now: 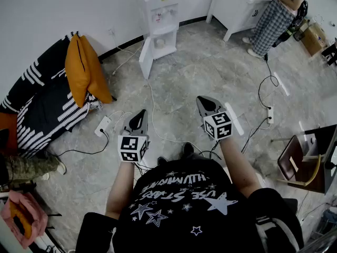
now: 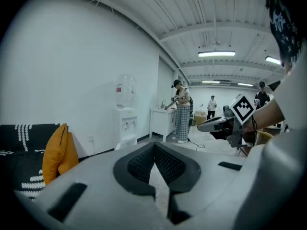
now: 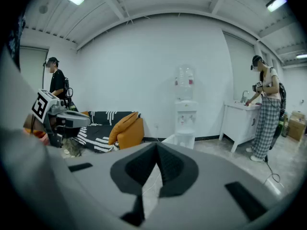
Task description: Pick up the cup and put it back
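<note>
I make out no cup in any view. A white water dispenser point(image 1: 157, 20) stands against the far wall, also seen in the left gripper view point(image 2: 125, 123) and the right gripper view point(image 3: 185, 121). Both grippers are held out over the grey floor in front of the person. My left gripper point(image 1: 141, 113) has its jaws closed together with nothing between them, and its tips meet in its own view point(image 2: 154, 145). My right gripper point(image 1: 202, 100) is likewise shut and empty point(image 3: 156, 145).
A striped sofa point(image 1: 37, 109) with an orange cushion point(image 1: 84, 70) lies at the left. Cables and a power strip point(image 1: 103, 125) run across the floor. A person in plaid trousers point(image 1: 271, 22) stands at a white table point(image 1: 234, 7). A brown chair point(image 1: 303, 159) is at the right.
</note>
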Tool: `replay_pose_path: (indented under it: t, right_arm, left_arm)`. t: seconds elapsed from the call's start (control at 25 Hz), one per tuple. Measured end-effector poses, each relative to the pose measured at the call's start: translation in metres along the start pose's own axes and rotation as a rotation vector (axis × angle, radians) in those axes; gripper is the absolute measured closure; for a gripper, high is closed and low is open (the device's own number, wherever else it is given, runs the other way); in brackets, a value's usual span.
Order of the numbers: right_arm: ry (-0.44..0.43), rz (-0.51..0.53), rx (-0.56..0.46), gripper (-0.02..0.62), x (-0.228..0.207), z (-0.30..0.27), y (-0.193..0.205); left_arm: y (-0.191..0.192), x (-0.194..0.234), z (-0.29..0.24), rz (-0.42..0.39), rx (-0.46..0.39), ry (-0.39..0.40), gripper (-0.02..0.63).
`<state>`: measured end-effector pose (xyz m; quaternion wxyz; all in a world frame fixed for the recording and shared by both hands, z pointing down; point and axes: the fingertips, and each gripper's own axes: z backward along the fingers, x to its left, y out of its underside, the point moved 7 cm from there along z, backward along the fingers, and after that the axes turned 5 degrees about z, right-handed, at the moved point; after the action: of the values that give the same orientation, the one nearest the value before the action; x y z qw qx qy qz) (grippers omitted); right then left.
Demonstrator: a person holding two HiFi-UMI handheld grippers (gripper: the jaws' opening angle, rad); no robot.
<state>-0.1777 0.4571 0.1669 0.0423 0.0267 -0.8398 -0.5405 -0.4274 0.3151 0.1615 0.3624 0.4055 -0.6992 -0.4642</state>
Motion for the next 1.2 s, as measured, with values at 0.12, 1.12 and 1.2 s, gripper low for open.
replay_pose_path:
  t: [0.12,1.12,1.2]
  right_arm:
    - [0.0,-0.002,-0.002,0.589,0.01,0.004,-0.001]
    - [-0.001,-0.176,-0.065,0.309,0.036,-0.008,0.005]
    - [-0.023,-0.191,-0.058,0.284,0.025,-0.021,0.006]
  left_arm:
    - [0.004,0.0,0.009,-0.013,0.01,0.008,0.598]
    - [0.03,0.021,0.046,0.055,0.008,0.006,0.597]
    - [0.03,0.024,0.037,0.058,0.014,-0.017,0.597]
